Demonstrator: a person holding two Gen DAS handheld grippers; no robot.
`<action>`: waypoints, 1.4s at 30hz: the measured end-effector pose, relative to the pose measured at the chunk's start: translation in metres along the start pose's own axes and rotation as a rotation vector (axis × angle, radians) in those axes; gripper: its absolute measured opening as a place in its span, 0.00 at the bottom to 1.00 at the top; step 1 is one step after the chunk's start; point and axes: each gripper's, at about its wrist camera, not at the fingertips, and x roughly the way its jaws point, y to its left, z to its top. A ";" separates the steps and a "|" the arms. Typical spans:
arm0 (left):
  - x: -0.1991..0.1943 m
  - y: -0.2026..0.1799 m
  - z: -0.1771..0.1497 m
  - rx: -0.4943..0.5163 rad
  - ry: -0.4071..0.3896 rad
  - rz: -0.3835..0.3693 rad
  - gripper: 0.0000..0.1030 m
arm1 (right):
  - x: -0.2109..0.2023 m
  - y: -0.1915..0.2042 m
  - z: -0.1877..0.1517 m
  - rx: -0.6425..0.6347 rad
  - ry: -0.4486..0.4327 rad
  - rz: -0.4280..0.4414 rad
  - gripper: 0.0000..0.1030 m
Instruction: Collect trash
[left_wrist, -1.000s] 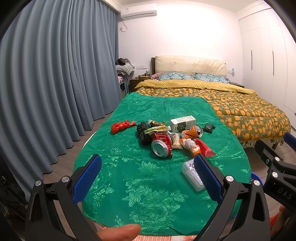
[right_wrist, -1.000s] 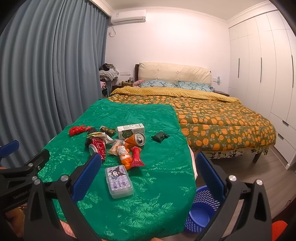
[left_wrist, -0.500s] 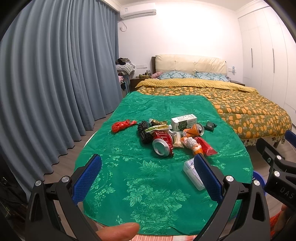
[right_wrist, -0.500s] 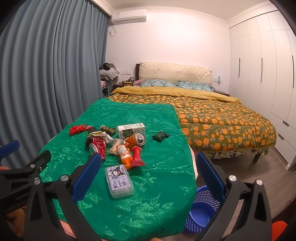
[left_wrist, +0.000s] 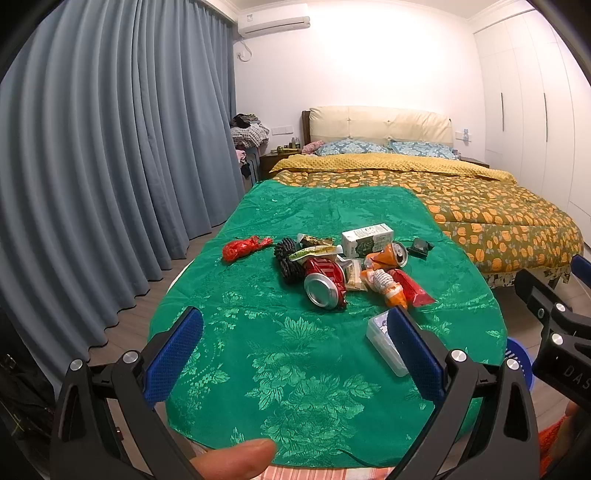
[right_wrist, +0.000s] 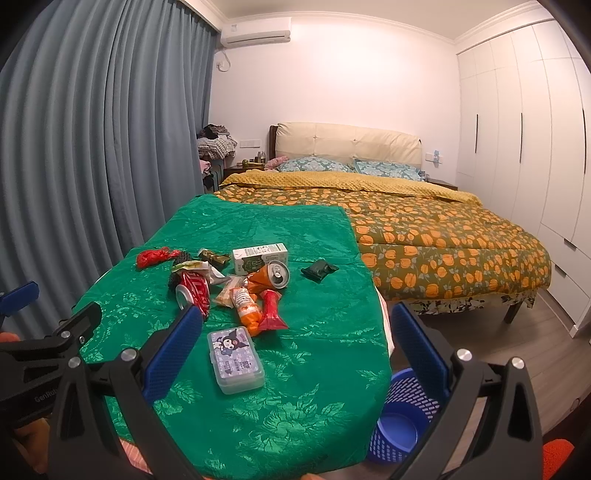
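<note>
Left gripper (left_wrist: 295, 354) wide open, empty, right gripper (right_wrist: 295, 354) likewise

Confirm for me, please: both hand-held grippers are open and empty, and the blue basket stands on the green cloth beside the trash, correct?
Not quite. The blue basket stands on the floor beside the table, below the green cloth, as the right wrist view shows. Both the left hand-held gripper and the right hand-held gripper are open and empty.

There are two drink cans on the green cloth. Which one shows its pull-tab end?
The orange can, beside the white carton; the red can shows its plain bottom.
</note>
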 end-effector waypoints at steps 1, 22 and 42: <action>0.000 0.000 0.000 0.001 0.000 0.002 0.96 | 0.001 0.001 0.001 0.000 0.001 0.000 0.96; -0.006 0.000 0.003 0.009 -0.052 0.032 0.96 | 0.001 -0.001 0.002 -0.001 0.004 -0.005 0.96; 0.017 0.009 -0.009 -0.014 0.050 -0.019 0.96 | 0.006 -0.010 0.002 0.040 -0.002 0.045 0.96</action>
